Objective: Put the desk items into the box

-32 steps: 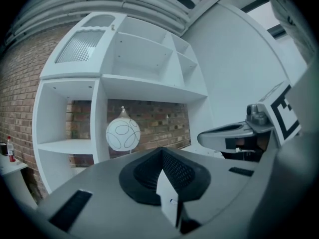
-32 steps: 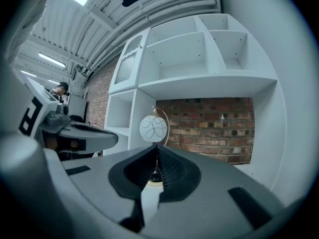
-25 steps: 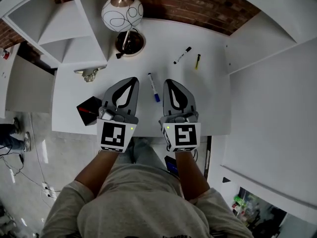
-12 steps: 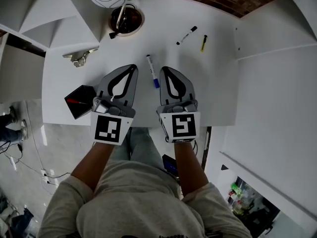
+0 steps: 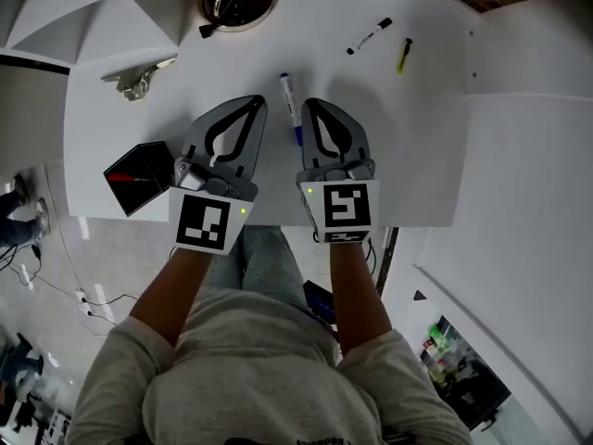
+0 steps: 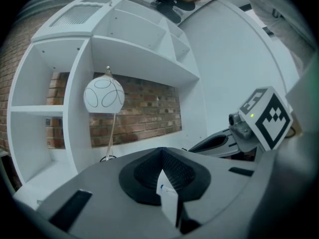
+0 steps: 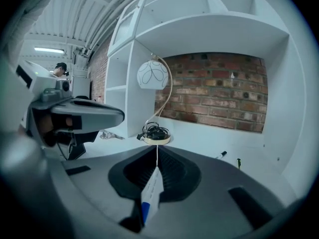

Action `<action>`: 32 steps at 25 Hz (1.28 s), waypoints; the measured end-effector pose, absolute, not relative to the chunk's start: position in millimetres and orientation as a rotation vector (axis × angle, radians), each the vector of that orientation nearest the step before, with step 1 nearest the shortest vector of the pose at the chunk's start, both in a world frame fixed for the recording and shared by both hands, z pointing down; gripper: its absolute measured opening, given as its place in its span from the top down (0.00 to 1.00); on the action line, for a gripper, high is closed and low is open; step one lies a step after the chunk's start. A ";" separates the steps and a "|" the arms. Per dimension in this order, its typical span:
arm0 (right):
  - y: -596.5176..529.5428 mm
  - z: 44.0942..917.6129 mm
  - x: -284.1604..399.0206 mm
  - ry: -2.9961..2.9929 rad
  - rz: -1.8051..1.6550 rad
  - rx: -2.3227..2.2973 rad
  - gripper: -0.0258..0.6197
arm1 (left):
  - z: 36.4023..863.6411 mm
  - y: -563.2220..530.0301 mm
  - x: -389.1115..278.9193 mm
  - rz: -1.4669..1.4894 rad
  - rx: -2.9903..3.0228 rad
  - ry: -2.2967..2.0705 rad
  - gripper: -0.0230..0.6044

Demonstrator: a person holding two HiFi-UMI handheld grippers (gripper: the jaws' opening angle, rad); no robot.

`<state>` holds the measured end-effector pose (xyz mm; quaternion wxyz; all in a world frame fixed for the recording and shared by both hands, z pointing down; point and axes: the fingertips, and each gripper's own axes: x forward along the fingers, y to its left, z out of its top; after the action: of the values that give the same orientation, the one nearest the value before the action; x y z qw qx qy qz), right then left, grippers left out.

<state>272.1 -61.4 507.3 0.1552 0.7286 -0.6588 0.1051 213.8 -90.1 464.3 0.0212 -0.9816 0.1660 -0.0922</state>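
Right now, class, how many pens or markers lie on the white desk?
3. A blue-capped marker lies between the left gripper and right gripper; a black-capped marker lies farther back; a yellow pen sits just right of it. More may hide beneath the grippers.

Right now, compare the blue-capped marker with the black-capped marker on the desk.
The blue-capped marker lies between the left gripper and right gripper, pointing almost straight away; the black-capped marker lies farther back, right, slanted, beside a yellow pen. Cap colour differs: blue versus black. Both have white barrels and lie flat on the desk, ungripped.
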 end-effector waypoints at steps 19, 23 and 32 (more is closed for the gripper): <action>-79.7 617.8 271.1 -1.783 0.767 1.767 0.80 | 513.7 -103.2 221.9 -0.422 -3.055 0.529 0.96; -83.7 626.8 270.8 -1.754 0.810 1.711 0.79 | 515.6 -104.8 221.3 -0.426 -3.057 0.540 0.96; -85.3 638.3 268.3 -1.704 0.911 1.667 0.84 | 516.2 -109.3 215.1 -0.431 -3.059 0.569 0.96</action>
<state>268.3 -85.3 638.3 0.2907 0.6250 -0.6390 0.3414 215.1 -109.3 516.2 0.0001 -0.9739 0.1810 -0.1372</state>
